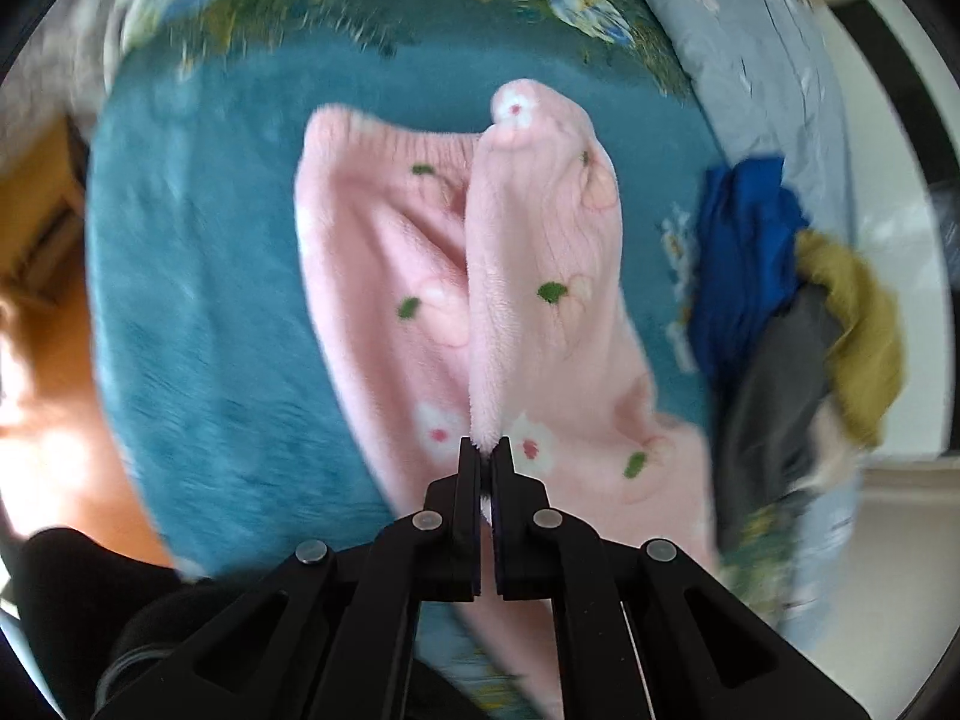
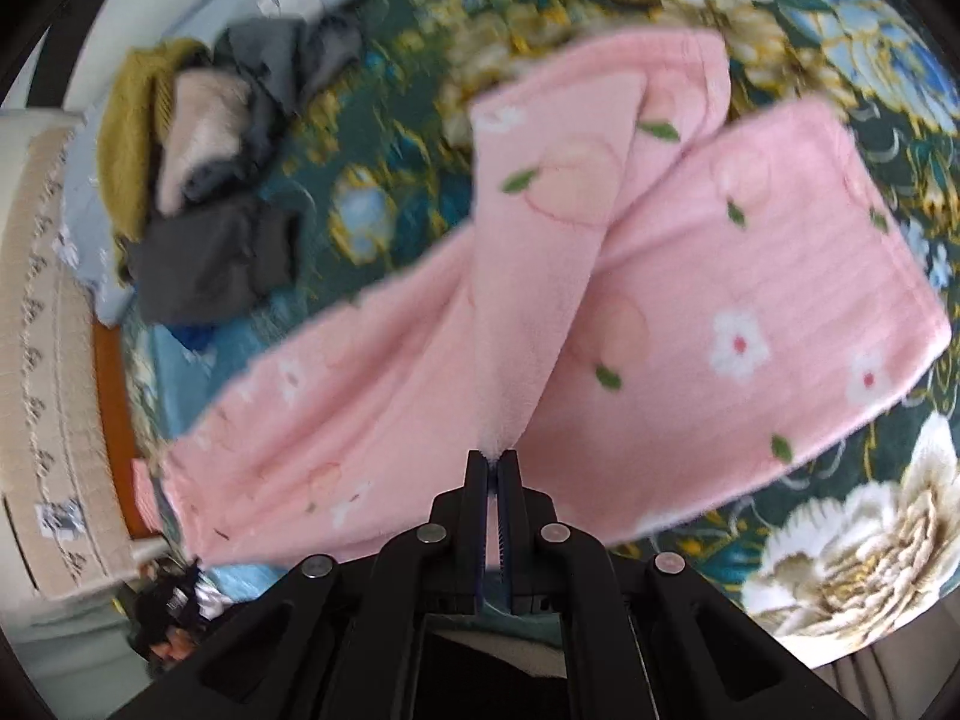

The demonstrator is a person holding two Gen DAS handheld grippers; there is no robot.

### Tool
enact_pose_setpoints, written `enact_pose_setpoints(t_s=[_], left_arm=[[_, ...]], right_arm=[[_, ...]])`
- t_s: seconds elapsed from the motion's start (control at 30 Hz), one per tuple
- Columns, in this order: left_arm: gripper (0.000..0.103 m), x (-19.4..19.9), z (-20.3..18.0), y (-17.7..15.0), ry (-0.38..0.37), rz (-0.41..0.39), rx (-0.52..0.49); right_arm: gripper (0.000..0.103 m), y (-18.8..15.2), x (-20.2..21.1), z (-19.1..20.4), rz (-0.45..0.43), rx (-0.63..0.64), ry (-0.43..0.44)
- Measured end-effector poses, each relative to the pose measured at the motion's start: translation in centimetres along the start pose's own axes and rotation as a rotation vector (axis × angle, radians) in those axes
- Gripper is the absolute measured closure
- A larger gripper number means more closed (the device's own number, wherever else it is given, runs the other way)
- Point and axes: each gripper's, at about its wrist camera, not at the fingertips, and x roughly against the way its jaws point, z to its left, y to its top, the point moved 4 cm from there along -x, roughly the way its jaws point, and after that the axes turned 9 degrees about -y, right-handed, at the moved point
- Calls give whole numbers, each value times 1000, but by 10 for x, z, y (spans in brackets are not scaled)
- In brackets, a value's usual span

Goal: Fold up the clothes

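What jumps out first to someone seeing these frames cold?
The pink fleece garment with flowers and peaches, spread mid-frame over the teal floral bedspread. Both the left gripper and the right gripper are shut on pinched ridges of it. A pile of clothes in blue, grey and mustard sits beside it.

teal floral bedspread (image 1: 198, 276) | grey-blue quilt (image 1: 762, 78) | possibly a wooden floor (image 1: 42, 312)

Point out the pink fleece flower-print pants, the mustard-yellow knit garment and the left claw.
Pink fleece flower-print pants (image 2: 750, 300): right wrist view, flat leg panel.
Mustard-yellow knit garment (image 1: 864, 324): left wrist view, bunched fold in the pile.
Left claw (image 1: 487, 450): left wrist view, between its tips, pinching pink fleece.
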Motion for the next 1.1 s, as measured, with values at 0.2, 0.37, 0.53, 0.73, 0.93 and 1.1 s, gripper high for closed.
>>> enact_pose_setpoints(t_s=[0.2, 0.37, 0.53, 0.73, 0.93, 1.1], left_arm=[[101, -23, 5, -2, 109, 136, -22], [101, -28, 1, -1, 136, 141, -37], [101, -29, -3, 1, 129, 130, -43], [100, -23, 0, -2, 112, 115, -32], [100, -26, 0, -1, 122, 117, -28], [100, -29, -1, 1, 116, 124, -27]], right_arm=[[97, -8, -36, -26, 69, -67, -57], [83, 1, -13, -22, 18, -22, -144], [59, 38, 25, 3, -180, 43, -168], [55, 86, 22, 42, -278, 141, -270], [55, 111, 1, 34, -275, 124, -474], [99, 119, 18, 6, -261, 85, -478]])
